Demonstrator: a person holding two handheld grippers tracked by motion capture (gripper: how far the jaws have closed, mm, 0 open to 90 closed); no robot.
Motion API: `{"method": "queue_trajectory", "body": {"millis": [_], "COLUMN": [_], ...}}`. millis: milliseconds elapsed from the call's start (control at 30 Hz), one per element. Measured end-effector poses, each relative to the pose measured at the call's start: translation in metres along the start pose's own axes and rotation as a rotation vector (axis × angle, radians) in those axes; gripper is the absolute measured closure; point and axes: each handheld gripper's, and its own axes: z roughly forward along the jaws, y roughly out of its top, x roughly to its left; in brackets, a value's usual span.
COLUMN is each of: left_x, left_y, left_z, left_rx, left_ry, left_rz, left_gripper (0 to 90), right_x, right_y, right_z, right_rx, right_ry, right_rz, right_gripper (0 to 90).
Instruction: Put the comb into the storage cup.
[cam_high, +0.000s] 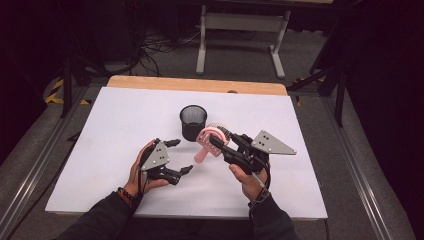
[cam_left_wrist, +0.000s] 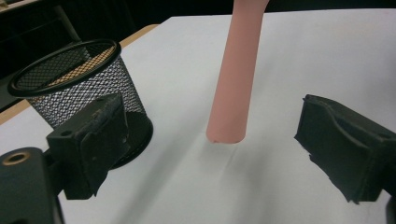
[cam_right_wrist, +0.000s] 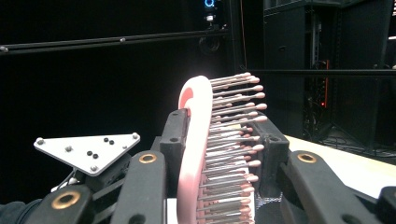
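Black jaws of the left gripper (cam_left_wrist: 224, 154) stand released on either side of the pink hairbrush (cam_high: 210, 141) handle (light, stiff, best taken there), while the right gripper (cam_high: 216, 142), forearm reaching in from the worktop's near edge, clamps the bristled head beside the mesh cup (cam_high: 193, 121)

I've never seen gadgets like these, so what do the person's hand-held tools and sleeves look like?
Each tool, the left tool and the right tool, is black, with two jaws faced in dark worn pads, brass-coloured pivot rings, and a grey three-cornered plate dotted with screws on top. The sleeves are dark, and a dark beaded bracelet circles the left wrist.
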Motion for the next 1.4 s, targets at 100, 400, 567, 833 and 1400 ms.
{"method": "queue_trajectory", "body": {"millis": [100, 400, 567, 833, 1400], "left_x": [0.002, 0.008, 0.01, 0.017, 0.025], "left_y": [-0.001, -0.003, -0.004, -0.009, -0.022], "left_z": [-0.003, -0.012, -0.019, -0.035, -0.063], "left_rx": [-0.008, -0.024, -0.034, -0.019, -0.019], "left_ry": [0.006, 0.008, 0.022, 0.049, 0.053], "left_rz": [-0.007, -0.013, -0.018, -0.002, 0.001], "left_gripper": [7.2, 5.4, 5.3, 5.4, 7.0], "right_x": [-0.001, -0.002, -0.003, -0.006, -0.01], "right_y": [0.001, 0.003, 0.005, 0.007, 0.011], "right_z": [-0.001, -0.005, -0.007, -0.012, -0.021], "right_rx": [-0.003, -0.005, -0.009, -0.019, -0.036], "right_ry": [-0.006, -0.025, -0.04, -0.054, -0.066], "right_rz": [-0.001, -0.012, -0.021, -0.029, -0.022], "right_gripper": [62.9, 62.9, 62.9, 62.9, 62.9]}}
